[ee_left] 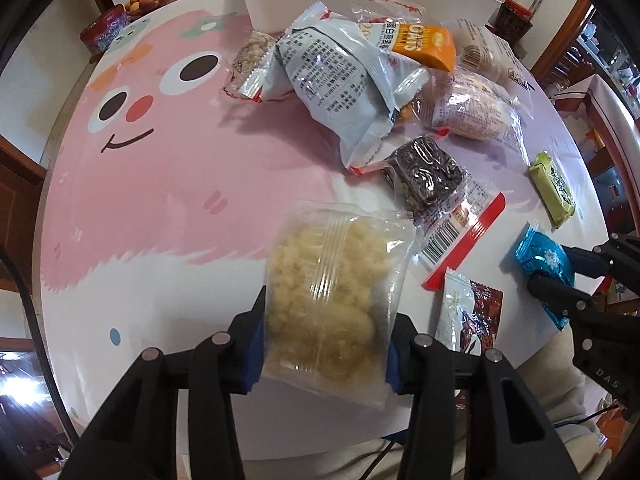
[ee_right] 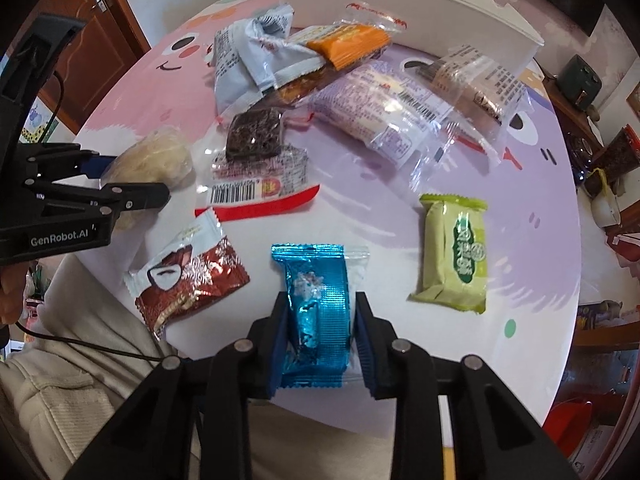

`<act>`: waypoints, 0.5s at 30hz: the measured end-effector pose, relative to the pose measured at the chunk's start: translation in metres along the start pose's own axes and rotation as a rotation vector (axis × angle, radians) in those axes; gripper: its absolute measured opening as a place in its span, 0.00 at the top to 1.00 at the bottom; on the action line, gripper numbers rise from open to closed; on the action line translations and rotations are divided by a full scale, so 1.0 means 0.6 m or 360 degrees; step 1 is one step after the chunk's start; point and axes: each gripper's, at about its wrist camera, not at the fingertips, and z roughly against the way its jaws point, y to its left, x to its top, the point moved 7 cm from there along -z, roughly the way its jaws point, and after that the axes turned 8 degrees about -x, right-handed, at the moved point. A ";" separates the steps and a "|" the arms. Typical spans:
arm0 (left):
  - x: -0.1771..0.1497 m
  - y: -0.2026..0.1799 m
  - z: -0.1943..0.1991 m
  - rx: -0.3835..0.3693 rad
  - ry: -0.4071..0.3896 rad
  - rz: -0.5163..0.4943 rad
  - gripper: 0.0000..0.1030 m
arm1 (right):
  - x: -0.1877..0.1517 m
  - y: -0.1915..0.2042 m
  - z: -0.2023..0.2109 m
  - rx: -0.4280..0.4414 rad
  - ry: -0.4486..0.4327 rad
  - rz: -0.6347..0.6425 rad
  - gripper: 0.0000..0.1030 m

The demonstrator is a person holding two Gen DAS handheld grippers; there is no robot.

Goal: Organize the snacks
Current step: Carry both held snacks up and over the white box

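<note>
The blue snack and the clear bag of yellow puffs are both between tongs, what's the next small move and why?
Probably lift both straight up. The left tongs pinch the clear bag and the right tongs flank the blue snack, while the white box waits behind the pile.

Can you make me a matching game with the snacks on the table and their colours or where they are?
Things:
1. brownie pack
2. blue foil snack
3. green snack pack
4. clear bag of pale crumbly snack

Matches:
A. between the left gripper's fingers
B. lying alone on the purple side
C. dark brown
D. between the right gripper's fingers

Pairs: 1-C, 2-D, 3-B, 4-A
</note>
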 end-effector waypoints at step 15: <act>0.062 -0.042 0.145 -0.0042 -0.0286 -0.0109 0.57 | 0.080 -0.012 0.065 0.0016 -0.0229 -0.0077 0.71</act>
